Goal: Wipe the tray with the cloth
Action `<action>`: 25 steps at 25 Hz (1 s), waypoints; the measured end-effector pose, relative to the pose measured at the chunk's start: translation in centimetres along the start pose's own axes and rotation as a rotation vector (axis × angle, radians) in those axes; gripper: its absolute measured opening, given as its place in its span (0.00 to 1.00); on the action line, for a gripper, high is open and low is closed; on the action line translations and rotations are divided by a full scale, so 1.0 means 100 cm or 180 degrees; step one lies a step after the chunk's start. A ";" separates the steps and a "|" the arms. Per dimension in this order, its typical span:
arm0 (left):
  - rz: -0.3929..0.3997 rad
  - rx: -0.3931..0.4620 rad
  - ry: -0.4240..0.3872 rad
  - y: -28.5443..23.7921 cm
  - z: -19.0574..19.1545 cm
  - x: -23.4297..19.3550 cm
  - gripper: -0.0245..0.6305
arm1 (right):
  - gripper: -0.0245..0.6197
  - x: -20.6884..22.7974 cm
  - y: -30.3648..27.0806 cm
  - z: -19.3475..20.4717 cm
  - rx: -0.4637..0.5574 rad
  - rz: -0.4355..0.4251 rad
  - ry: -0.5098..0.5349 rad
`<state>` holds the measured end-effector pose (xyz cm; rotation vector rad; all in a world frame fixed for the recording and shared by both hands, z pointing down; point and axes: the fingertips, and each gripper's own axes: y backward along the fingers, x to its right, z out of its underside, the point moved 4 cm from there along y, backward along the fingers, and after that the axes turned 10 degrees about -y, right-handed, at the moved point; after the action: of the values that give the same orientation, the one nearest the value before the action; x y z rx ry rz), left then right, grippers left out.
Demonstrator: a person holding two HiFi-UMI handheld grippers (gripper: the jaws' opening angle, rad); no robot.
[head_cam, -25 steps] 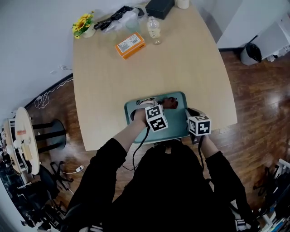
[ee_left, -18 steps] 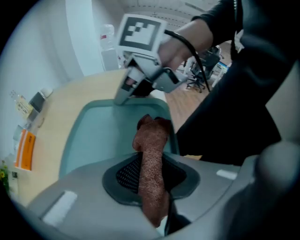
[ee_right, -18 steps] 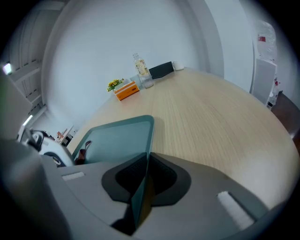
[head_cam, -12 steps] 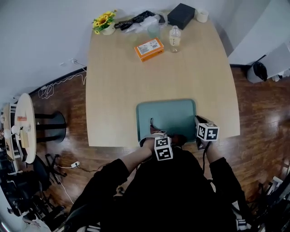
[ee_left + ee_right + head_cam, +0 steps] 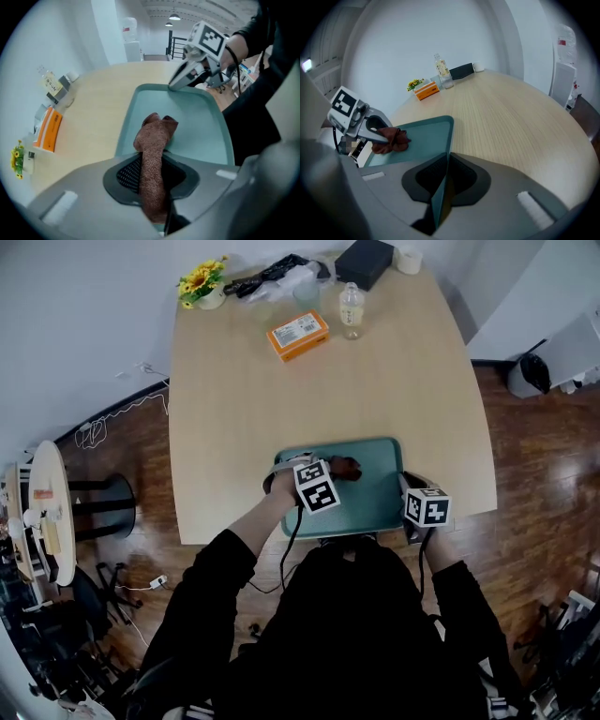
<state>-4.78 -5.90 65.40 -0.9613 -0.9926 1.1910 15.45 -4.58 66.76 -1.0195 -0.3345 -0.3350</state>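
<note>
Left gripper [image 5: 336, 471], clamped on the cloth [image 5: 349, 468], swept away from the near edge; right gripper [image 5: 174, 85] is pinching the tray [image 5: 375, 501]. Wiping's underway.

Through my right gripper [image 5: 443, 183] I see its fingers [image 5: 464, 178] closed on the rim of the teal tray [image 5: 426, 133], which runs edge-on between them. The tray lies on the pale wooden bench [image 5: 511, 117]. At the tray's left side, the left gripper [image 5: 384, 136] pinches a crumpled brown cloth [image 5: 393, 143] that rests on the tray. At the bench's far end I see an orange box [image 5: 426, 90], a clear bottle [image 5: 440, 68], a black box [image 5: 461, 71] and yellow flowers [image 5: 414, 84].
</note>
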 end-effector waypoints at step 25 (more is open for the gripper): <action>0.0403 0.0233 0.0145 0.006 -0.007 0.149 0.13 | 0.07 0.007 -0.001 0.001 0.0002 0.0008 -0.0028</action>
<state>-2.77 8.93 66.08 -1.0005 -0.8565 1.2962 16.03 -4.58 67.16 -1.0210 -0.3411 -0.3282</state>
